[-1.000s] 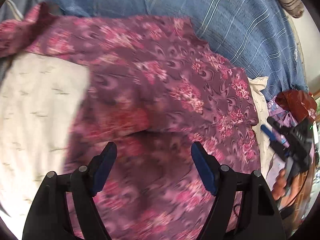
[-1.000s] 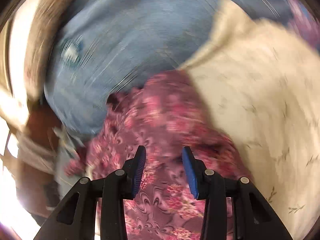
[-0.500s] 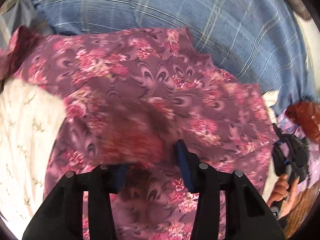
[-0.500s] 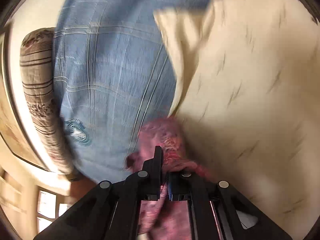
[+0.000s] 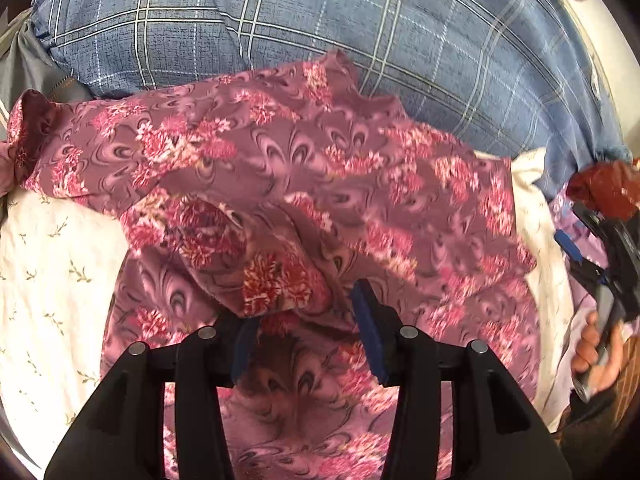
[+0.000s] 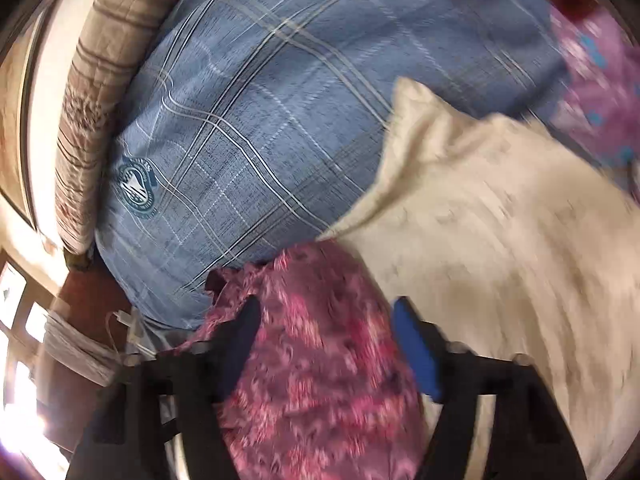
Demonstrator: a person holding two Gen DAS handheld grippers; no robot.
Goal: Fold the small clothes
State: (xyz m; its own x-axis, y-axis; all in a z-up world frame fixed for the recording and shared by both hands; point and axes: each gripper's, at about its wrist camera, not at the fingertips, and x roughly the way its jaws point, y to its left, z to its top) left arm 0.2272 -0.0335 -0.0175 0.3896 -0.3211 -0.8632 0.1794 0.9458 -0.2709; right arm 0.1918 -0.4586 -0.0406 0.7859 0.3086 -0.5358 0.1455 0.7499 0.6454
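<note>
Half a second ago the right gripper [image 6: 324, 344] was pinched tight on the purple flowery cloth [image 5: 320, 184]; now its fingers are wide apart, with the cloth bunched between them. Big and puffy, the blue checked pillow [image 5: 360, 32] sits behind. In front of it, the flat cream sheet [image 5: 52, 280] with tiny leaf prints lies under the soft, wrinkly cloth, which is spread out over it. Down low, the left gripper [image 5: 308, 332] is partly open, and a lifted fold of the cloth lies between its blue pads [image 5: 370, 328], covering the left one.
</note>
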